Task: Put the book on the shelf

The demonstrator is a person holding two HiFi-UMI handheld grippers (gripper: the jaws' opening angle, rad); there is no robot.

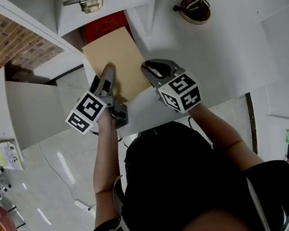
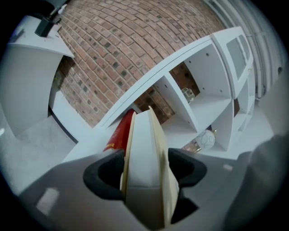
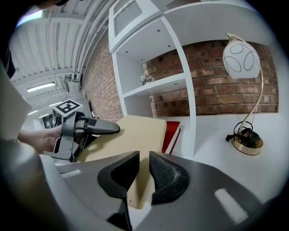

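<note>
Book (image 1: pixel 116 62) on the worktop (image 1: pixel 221 50), far end at the shelf (image 1: pixel 141 5) beside a red book (image 1: pixel 106 25). Left tool (image 2: pixel 145 168) straddles its near edge, jaws apart; right tool (image 3: pixel 144 163), barely open and empty, apparently guides the push.

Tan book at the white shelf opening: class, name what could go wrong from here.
1. Pushed on askew, the tan rectangular book might catch the white upright divider.
2. It could shove the flat red book already inside.
3. The right claw seems only to rest at its near corner, so it may pivot or slip.
</note>
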